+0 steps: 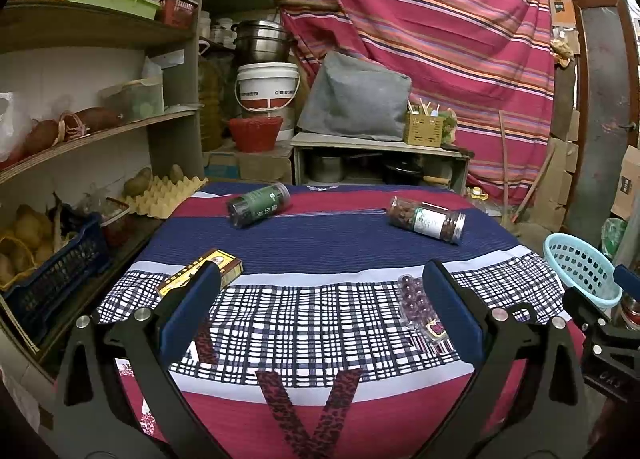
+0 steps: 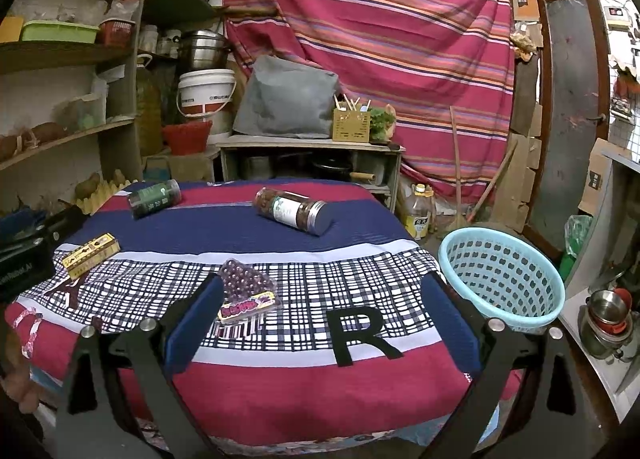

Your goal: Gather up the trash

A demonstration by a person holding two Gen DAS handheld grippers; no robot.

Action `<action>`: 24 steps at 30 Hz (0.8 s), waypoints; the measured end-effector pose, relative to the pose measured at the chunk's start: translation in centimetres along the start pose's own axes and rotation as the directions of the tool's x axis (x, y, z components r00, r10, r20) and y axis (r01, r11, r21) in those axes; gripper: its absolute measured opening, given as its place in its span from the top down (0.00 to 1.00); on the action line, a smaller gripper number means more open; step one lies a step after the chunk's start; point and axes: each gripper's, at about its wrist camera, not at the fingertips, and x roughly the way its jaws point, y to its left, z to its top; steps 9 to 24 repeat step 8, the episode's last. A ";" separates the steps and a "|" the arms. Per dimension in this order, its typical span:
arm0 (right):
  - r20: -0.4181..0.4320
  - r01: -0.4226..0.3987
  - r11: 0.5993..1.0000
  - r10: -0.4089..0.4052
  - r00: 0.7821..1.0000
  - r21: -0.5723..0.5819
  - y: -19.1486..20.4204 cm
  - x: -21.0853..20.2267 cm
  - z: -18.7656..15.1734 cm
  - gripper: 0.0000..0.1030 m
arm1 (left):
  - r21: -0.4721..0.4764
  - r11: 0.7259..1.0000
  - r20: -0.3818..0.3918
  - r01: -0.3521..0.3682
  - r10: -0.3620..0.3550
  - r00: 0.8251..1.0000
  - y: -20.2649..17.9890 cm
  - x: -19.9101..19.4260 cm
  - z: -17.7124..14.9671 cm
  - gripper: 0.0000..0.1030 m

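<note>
Hovering over the cloth-covered table (image 1: 320,243), both grippers stood spread and empty.
Two jars (image 1: 258,205) (image 1: 428,219) lay at twelve o'clock; blue basket (image 2: 502,279) at three, nothing between.

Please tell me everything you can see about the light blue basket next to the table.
The light blue basket looks like plastic, round, with a smooth rolled rim and walls pierced all over by rows of small holes. It widens toward the top and stands tilted, its mouth leaning toward the camera. It sits off the right side of the cloth-covered table, close against the cloth's edge; real contact cannot be confirmed. What is visible of its inside holds nothing. Neither tool touches it. In the left wrist view only part of it shows.
</note>
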 end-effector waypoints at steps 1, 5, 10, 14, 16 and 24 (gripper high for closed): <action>0.000 0.000 1.000 0.000 1.000 0.000 0.0 0.0 -0.1 0.06 | 0.000 1.000 0.000 0.000 0.000 1.000 -0.1 0.0 0.1 0.05; 0.000 -0.001 1.000 0.001 1.000 -0.002 0.0 0.1 -0.1 0.06 | 0.003 1.000 -0.003 0.000 0.000 1.000 -0.3 -0.1 0.1 0.05; -0.006 0.001 1.000 -0.001 1.000 -0.004 0.0 0.2 -0.1 0.06 | 0.004 1.000 -0.001 0.001 -0.001 1.000 -0.5 -0.1 0.1 0.05; -0.006 0.001 1.000 -0.001 1.000 -0.004 0.0 0.2 -0.1 0.06 | 0.004 1.000 -0.001 0.001 -0.001 1.000 -0.5 -0.1 0.1 0.05; -0.006 0.001 1.000 -0.001 1.000 -0.004 0.0 0.2 -0.1 0.06 | 0.004 1.000 -0.001 0.001 -0.001 1.000 -0.5 -0.1 0.1 0.05; -0.006 0.001 1.000 -0.001 1.000 -0.004 0.0 0.2 -0.1 0.06 | 0.004 1.000 -0.001 0.001 -0.001 1.000 -0.5 -0.1 0.1 0.05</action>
